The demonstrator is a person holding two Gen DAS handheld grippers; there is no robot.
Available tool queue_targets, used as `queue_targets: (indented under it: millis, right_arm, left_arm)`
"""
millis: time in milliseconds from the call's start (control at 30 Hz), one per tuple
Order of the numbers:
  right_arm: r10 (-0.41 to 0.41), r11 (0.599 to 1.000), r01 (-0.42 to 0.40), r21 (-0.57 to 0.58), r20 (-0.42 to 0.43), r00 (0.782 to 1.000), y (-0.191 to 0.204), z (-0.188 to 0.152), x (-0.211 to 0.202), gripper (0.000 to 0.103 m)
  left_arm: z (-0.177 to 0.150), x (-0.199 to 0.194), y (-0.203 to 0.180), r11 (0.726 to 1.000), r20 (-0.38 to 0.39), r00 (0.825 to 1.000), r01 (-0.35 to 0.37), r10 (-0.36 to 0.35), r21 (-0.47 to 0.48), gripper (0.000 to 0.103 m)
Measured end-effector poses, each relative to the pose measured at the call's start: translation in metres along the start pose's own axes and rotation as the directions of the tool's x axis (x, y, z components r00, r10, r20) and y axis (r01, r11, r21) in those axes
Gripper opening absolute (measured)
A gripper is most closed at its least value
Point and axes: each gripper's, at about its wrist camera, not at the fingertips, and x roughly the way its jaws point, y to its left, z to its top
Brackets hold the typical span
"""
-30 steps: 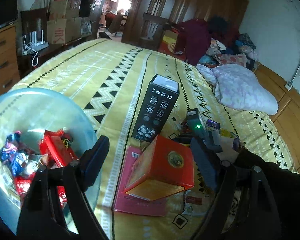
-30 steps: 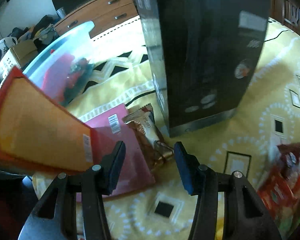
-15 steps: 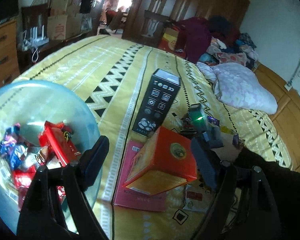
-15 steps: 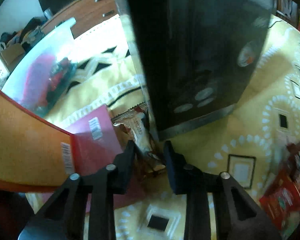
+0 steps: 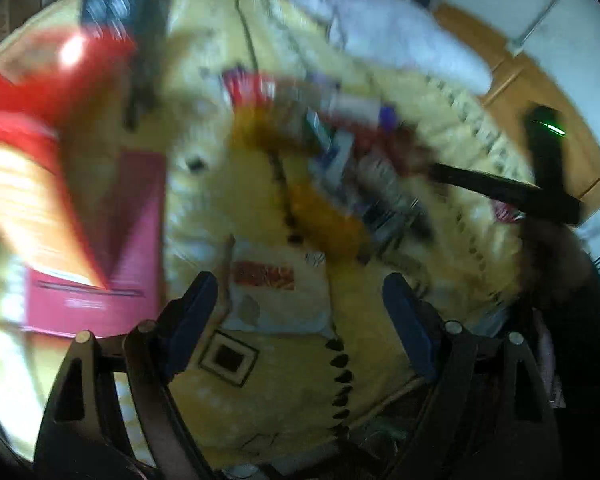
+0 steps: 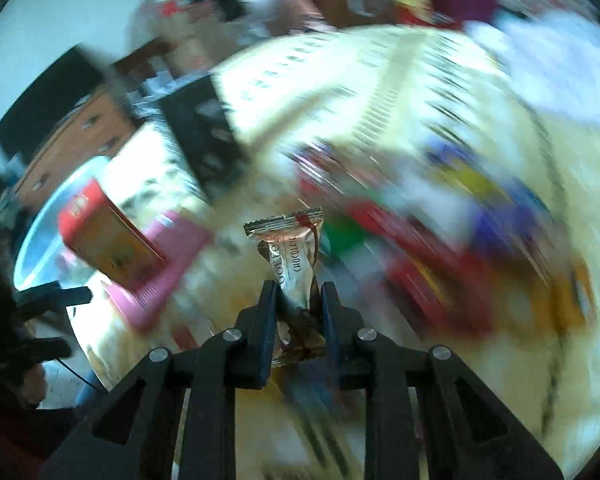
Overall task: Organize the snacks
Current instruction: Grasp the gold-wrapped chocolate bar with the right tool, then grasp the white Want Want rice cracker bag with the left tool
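My right gripper (image 6: 298, 294) is shut on a brown and white chocolate wafer packet (image 6: 290, 248), which stands up between the pads above the yellow bedspread (image 6: 380, 92). In the left wrist view my left gripper (image 5: 300, 300) is open and points down at a flat pale snack packet with a red label (image 5: 274, 292) lying between its fingers' line on the bedspread. A blurred heap of mixed snack packets (image 5: 340, 140) lies beyond it. The clear blue bowl (image 6: 50, 216) with snacks shows at the left of the right wrist view.
A red box (image 6: 104, 236) rests tilted on a pink box (image 6: 168, 268), with a tall black box (image 6: 204, 136) behind. The other gripper (image 5: 540, 184) and a dark sleeve show at right in the left wrist view. A pale quilt (image 5: 400, 40) lies far back.
My right gripper closed on the wafer packet beside the black box, lifted it and swung away. My left gripper swung right and down from the bowl toward the pale packet.
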Motion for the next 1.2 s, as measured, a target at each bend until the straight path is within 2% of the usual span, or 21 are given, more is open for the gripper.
queue_targets:
  millis: [67, 133, 233, 300, 467, 600, 700, 733, 767, 800, 833, 867, 967, 1000, 1033, 1067, 1133, 1200]
  right_arm:
    - [-0.047, 0.993, 0.05, 0.11, -0.026, 0.999, -0.033, -0.036, -0.012, 0.024]
    - [-0.089, 0.981, 0.097, 0.168, -0.053, 0.995, -0.054, -0.066, -0.02, 0.024]
    - [-0.124, 0.966, 0.143, 0.215, -0.096, 0.988, -0.078, -0.102, -0.021, 0.024]
    - [-0.14, 0.962, 0.162, 0.218, -0.113, 0.984, -0.089, -0.119, -0.02, 0.024]
    - [-0.109, 0.97, 0.131, 0.204, -0.115, 0.987, -0.093, -0.12, -0.016, 0.033]
    - [-0.112, 0.973, 0.132, 0.188, -0.112, 0.987, -0.09, -0.118, -0.013, 0.036]
    - [-0.121, 0.973, 0.143, 0.181, -0.125, 0.985, -0.089, -0.12, -0.002, 0.036]
    - [-0.128, 0.974, 0.149, 0.172, -0.124, 0.984, -0.087, -0.119, -0.002, 0.036]
    - [-0.139, 0.974, 0.158, 0.162, -0.122, 0.983, -0.086, -0.119, -0.002, 0.036]
    - [-0.15, 0.973, 0.167, 0.159, -0.115, 0.982, -0.085, -0.119, -0.003, 0.031]
    - [-0.161, 0.972, 0.177, 0.158, -0.11, 0.981, -0.085, -0.119, -0.003, 0.027]
    - [-0.166, 0.97, 0.18, 0.162, -0.1, 0.981, -0.084, -0.119, -0.005, 0.026]
    - [-0.17, 0.97, 0.178, 0.167, -0.061, 0.984, -0.08, -0.118, -0.014, 0.024]
    - [-0.173, 0.969, 0.179, 0.169, -0.048, 0.984, -0.079, -0.117, -0.018, 0.024]
    - [-0.175, 0.969, 0.178, 0.172, -0.031, 0.984, -0.078, -0.116, -0.024, 0.024]
    - [-0.18, 0.969, 0.18, 0.171, -0.012, 0.984, -0.075, -0.114, -0.03, 0.024]
    - [-0.187, 0.969, 0.182, 0.168, 0.012, 0.982, -0.072, -0.109, -0.039, 0.024]
    - [-0.194, 0.969, 0.186, 0.162, 0.032, 0.981, -0.069, -0.103, -0.047, 0.024]
  left_arm:
    - [-0.001, 0.03, 0.001, 0.999, -0.068, 0.997, -0.045, 0.045, -0.003, 0.085]
    - [-0.003, 0.047, 0.004, 0.999, -0.087, 0.996, -0.036, 0.034, -0.018, 0.086]
    - [-0.008, 0.068, 0.009, 0.991, -0.116, 0.985, -0.132, 0.13, -0.008, 0.086]
    - [-0.01, 0.072, 0.008, 0.991, -0.102, 0.986, -0.132, 0.131, -0.009, 0.095]
    - [-0.005, 0.078, -0.004, 0.981, -0.083, 0.977, -0.194, 0.195, 0.018, 0.099]
    - [-0.002, 0.086, -0.008, 0.971, -0.07, 0.969, -0.235, 0.237, 0.042, 0.103]
    - [-0.004, 0.087, -0.016, 0.961, -0.048, 0.962, -0.265, 0.269, 0.08, 0.102]
    - [-0.006, 0.087, -0.019, 0.956, -0.038, 0.959, -0.275, 0.28, 0.099, 0.1]
    - [-0.007, 0.086, -0.022, 0.955, -0.032, 0.96, -0.272, 0.277, 0.116, 0.088]
    - [-0.008, 0.087, -0.024, 0.956, -0.035, 0.962, -0.266, 0.272, 0.125, 0.078]
    - [-0.008, 0.086, -0.026, 0.954, -0.034, 0.961, -0.269, 0.275, 0.13, 0.075]
    - [-0.009, 0.082, -0.027, 0.955, -0.031, 0.962, -0.265, 0.271, 0.134, 0.066]
    - [-0.005, 0.069, -0.032, 0.96, 0.0, 0.968, -0.25, 0.252, 0.126, 0.056]
    - [-0.003, 0.062, -0.032, 0.962, 0.017, 0.97, -0.243, 0.243, 0.122, 0.045]
    - [-0.001, 0.055, -0.034, 0.965, 0.032, 0.972, -0.236, 0.234, 0.116, 0.041]
    - [0.001, 0.049, -0.033, 0.967, 0.044, 0.973, -0.231, 0.227, 0.11, 0.029]
    - [0.008, 0.035, -0.034, 0.97, 0.085, 0.973, -0.222, 0.214, 0.098, 0.026]
    - [0.012, 0.029, -0.032, 0.975, 0.095, 0.976, -0.205, 0.197, 0.089, 0.026]
